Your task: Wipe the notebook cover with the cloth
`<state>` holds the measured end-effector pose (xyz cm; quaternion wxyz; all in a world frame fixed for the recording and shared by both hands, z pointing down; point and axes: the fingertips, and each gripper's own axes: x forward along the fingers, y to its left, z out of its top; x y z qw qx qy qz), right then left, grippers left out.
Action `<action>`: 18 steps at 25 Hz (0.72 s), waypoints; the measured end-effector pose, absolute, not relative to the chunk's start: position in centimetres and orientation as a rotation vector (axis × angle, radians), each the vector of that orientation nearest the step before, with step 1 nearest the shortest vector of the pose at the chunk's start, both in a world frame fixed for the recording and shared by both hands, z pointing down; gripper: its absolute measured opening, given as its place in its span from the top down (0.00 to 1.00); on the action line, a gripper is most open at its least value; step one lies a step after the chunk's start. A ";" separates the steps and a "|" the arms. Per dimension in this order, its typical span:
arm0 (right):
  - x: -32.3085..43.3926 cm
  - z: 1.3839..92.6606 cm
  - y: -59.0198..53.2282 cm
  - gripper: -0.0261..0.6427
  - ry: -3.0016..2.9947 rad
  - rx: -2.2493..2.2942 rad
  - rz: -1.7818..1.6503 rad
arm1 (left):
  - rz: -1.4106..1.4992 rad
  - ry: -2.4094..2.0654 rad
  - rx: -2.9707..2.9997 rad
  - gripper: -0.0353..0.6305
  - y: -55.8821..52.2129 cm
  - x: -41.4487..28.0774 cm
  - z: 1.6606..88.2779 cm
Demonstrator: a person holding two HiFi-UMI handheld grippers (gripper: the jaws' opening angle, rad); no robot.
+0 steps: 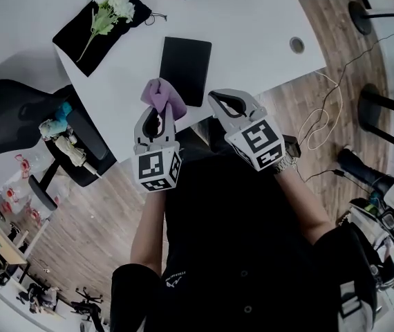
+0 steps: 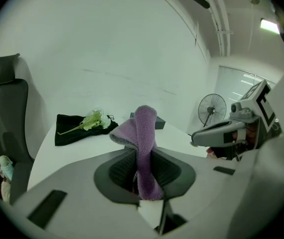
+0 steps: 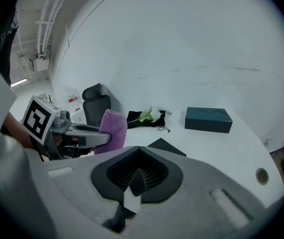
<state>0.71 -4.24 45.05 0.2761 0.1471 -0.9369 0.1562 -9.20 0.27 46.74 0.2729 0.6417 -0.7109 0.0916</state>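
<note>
The left hand-held gripper [image 1: 157, 120] is clamped on the purple cloth [image 1: 161, 95]; the right hand-held gripper [image 1: 228, 106] is closed, empty. The notebook [image 1: 185, 68] lies just ahead of both. Best to lower the cloth flat onto the cover and sweep with light, even pressure.

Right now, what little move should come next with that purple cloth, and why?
Probably ease the left tool forward and down until the purple cloth lies on the black notebook. The cloth is clamped in that tool and sits by the notebook's near edge, seemingly not on the cover, so the wipe is not yet begun. The right tool is shut and empty.
</note>
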 end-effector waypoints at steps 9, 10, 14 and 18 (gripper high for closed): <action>2.3 40.8 -7.1 0.96 -2.623 0.496 0.395 | 0.151 -2.042 1.756 0.84 -1.2 -9.0 41.5; 2.4 40.2 -7.4 0.96 -2.637 0.505 0.393 | 0.139 -2.060 1.752 0.84 -1.1 -9.0 40.8; 2.4 38.1 -8.5 0.96 -2.682 0.542 0.389 | 0.106 -2.133 1.753 0.84 -1.3 -9.7 38.1; 2.4 34.9 -9.5 0.96 -2.748 0.579 0.351 | 0.108 -2.211 1.800 0.84 -1.7 -10.5 34.6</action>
